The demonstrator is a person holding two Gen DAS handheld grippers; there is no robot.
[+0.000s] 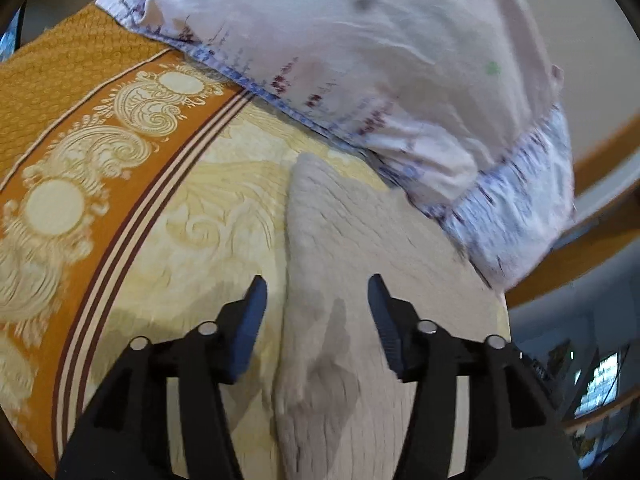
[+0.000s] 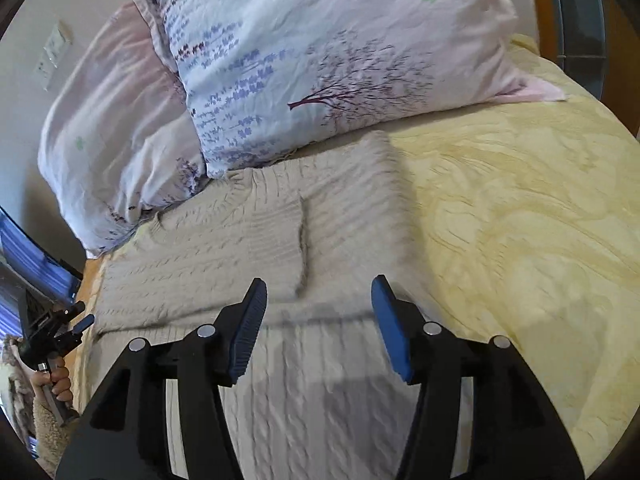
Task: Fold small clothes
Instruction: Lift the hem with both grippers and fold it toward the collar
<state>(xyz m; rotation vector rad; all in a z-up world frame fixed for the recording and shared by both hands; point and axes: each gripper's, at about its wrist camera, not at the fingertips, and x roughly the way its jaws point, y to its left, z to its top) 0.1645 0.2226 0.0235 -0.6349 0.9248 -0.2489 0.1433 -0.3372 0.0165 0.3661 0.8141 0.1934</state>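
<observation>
Cable-knit sweater [image 2: 256,240] lies on the bedspread [image 2: 520,200] below the pillows [image 2: 320,60]. We judge it soft, limp, fairly thick; take its edges. Left gripper [image 1: 316,296] and right gripper [image 2: 318,300] hover with jaws apart, empty.

place: home bedroom | evidence: bed with yellow bedspread [image 2: 520,208], floral pillows [image 2: 320,52], wall switch [image 2: 52,56]
</observation>
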